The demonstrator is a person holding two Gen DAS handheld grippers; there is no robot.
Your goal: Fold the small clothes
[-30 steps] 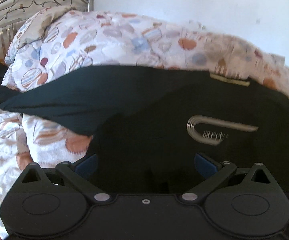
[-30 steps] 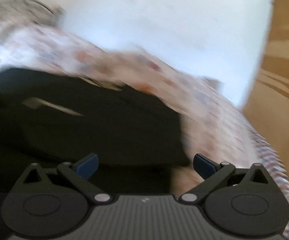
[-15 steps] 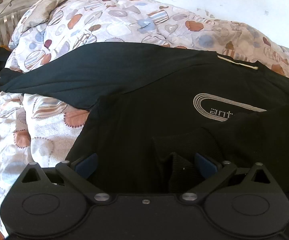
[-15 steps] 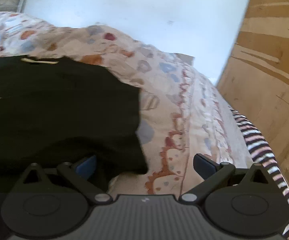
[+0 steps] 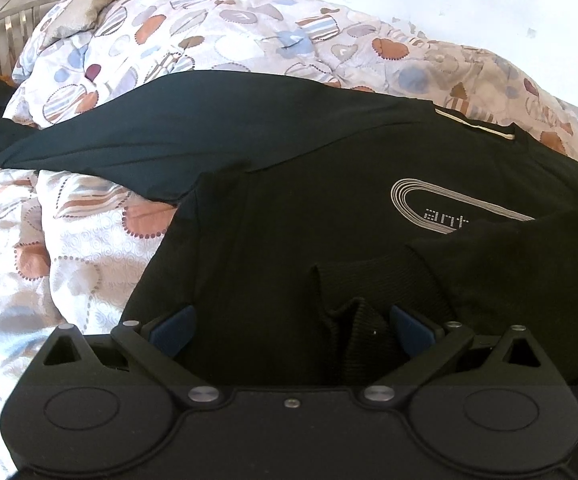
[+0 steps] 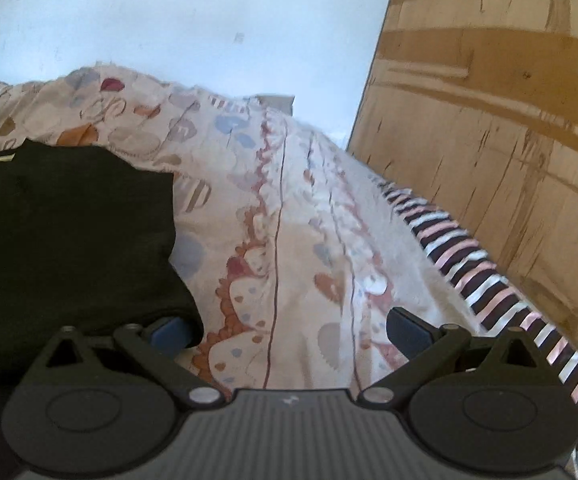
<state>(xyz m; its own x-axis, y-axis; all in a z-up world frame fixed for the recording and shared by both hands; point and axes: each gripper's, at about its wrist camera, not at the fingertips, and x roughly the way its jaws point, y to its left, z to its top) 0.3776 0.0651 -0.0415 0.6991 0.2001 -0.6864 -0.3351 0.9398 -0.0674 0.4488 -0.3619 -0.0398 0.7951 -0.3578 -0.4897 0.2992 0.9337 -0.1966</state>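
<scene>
Both grippers, left (image 5: pixel 291 326) and right (image 6: pixel 289 326), are matte black with blue finger pads (image 5: pixel 171 328), silver pivot screws and round housings.

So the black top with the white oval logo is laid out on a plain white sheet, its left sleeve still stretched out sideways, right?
Not quite: the black top lies on a patterned quilt printed with hearts and circles, not a plain white sheet. The left wrist view shows it. The logo and the stretched-out sleeve are as you said.
</scene>
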